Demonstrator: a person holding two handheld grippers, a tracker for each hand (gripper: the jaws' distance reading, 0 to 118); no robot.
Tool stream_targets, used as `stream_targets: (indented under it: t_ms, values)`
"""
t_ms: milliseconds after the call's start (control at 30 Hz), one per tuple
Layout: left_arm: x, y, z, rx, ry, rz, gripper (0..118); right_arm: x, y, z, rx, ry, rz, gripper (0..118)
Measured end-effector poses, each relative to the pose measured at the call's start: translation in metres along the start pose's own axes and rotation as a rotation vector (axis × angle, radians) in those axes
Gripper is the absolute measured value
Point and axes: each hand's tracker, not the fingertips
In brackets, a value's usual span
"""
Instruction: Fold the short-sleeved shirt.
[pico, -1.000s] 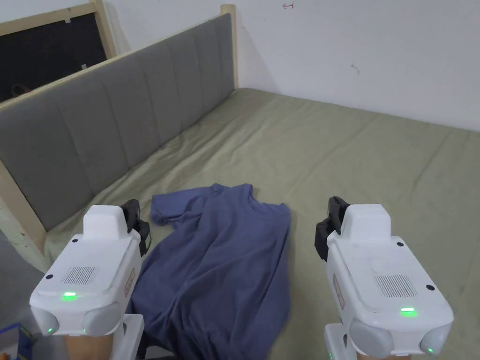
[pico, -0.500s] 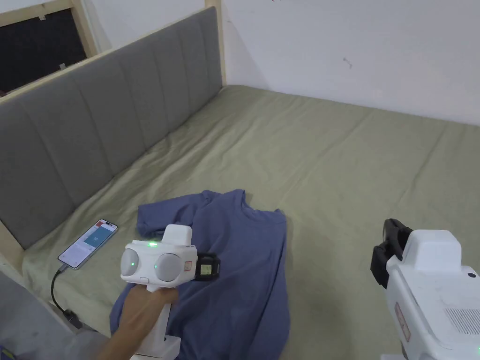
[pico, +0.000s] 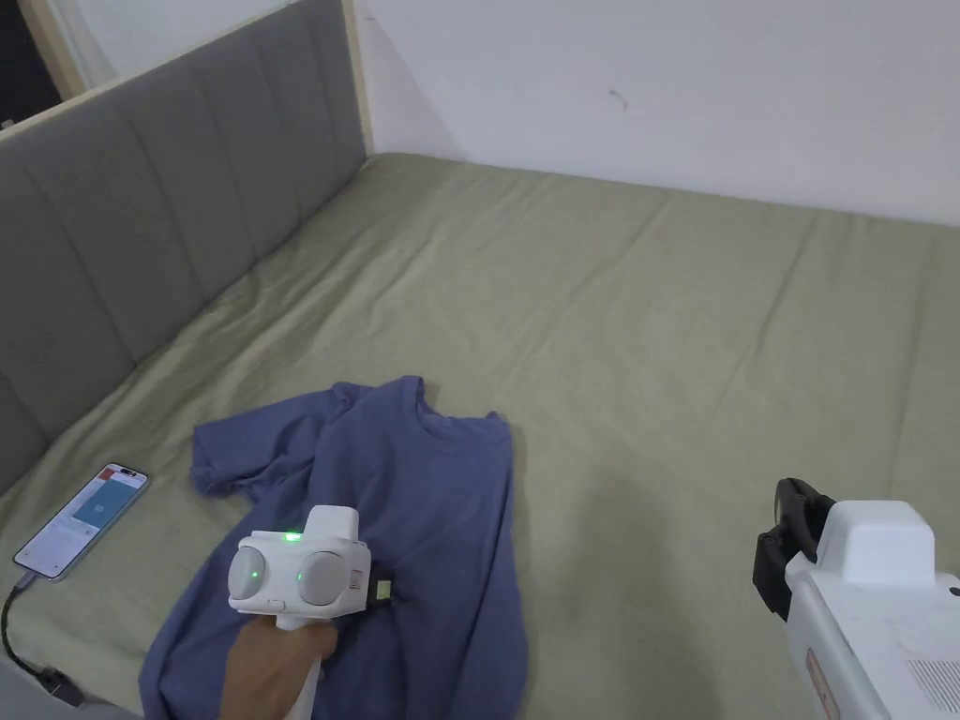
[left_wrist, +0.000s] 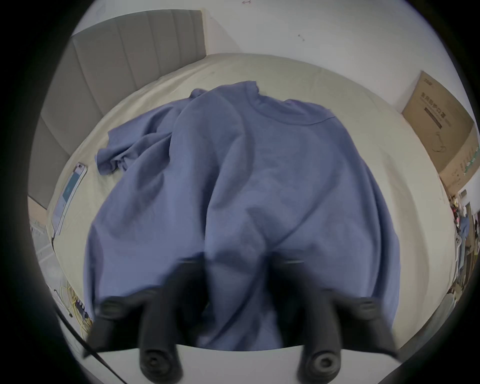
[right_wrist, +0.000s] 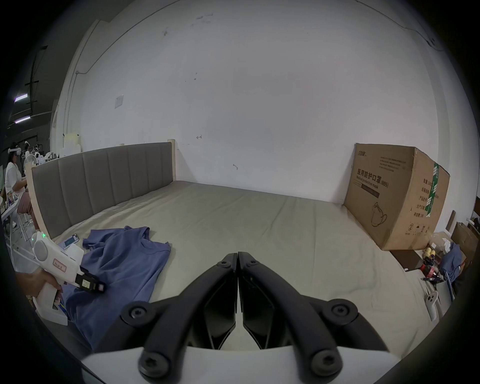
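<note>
A blue short-sleeved shirt (pico: 422, 487) lies crumpled on the olive bed sheet (pico: 656, 328), collar toward the wall and one sleeve bunched at the left. A hand holds my left gripper (pico: 380, 589) low on the shirt's middle. In the left gripper view its jaws (left_wrist: 236, 270) stand apart, blurred, with a raised ridge of the shirt (left_wrist: 259, 169) between them. My right gripper (pico: 783, 539) hovers off to the right above bare sheet. The right gripper view shows it (right_wrist: 237, 256) shut with nothing held, and the shirt (right_wrist: 124, 259) at the left.
A phone (pico: 80, 520) on a cable lies on the sheet left of the shirt. A grey padded headboard (pico: 141, 234) runs along the left side. A large cardboard box (right_wrist: 394, 197) stands at the bed's far right, and a person (right_wrist: 14, 176) sits beyond the headboard.
My left gripper has swung from pointing forward beside the shirt to pressing down on its lower middle. The head camera has panned right, and the right gripper sits lower right in the picture.
</note>
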Motion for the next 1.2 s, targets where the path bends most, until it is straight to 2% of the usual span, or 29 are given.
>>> stream_targets:
  t_ms: [33, 67, 133, 233, 333, 600, 967, 1200]
  values:
    - [0.003, -0.001, 0.003, 0.007, 0.032, -0.014, 10, 0.001, 0.0, 0.001, 0.0, -0.002, -0.002, 0]
    - [0.003, -0.002, 0.005, 0.012, 0.032, -0.03, 4, 0.003, 0.0, 0.002, 0.001, -0.002, -0.004, 0]
    - [0.002, -0.002, 0.009, 0.003, 0.019, -0.03, 1, 0.005, 0.002, 0.006, 0.004, -0.001, -0.009, 0]
    - [0.001, 0.0, 0.039, 0.113, -0.007, 0.003, 0, 0.01, 0.005, 0.013, 0.02, 0.001, -0.011, 0]
    - [0.004, 0.007, 0.078, 0.201, -0.09, 0.018, 0, 0.017, 0.008, 0.021, 0.038, -0.005, -0.017, 0]
    - [0.061, 0.045, 0.174, 0.402, -0.208, -0.09, 0, 0.046, 0.013, 0.052, 0.088, -0.042, -0.049, 0]
    - [0.202, 0.101, 0.265, 0.585, -0.424, -0.316, 0, 0.111, 0.019, 0.107, 0.168, -0.169, -0.083, 0]
    - [0.295, 0.091, 0.266, 0.541, -0.557, -0.445, 0, 0.155, 0.012, 0.138, 0.183, -0.281, -0.094, 0]
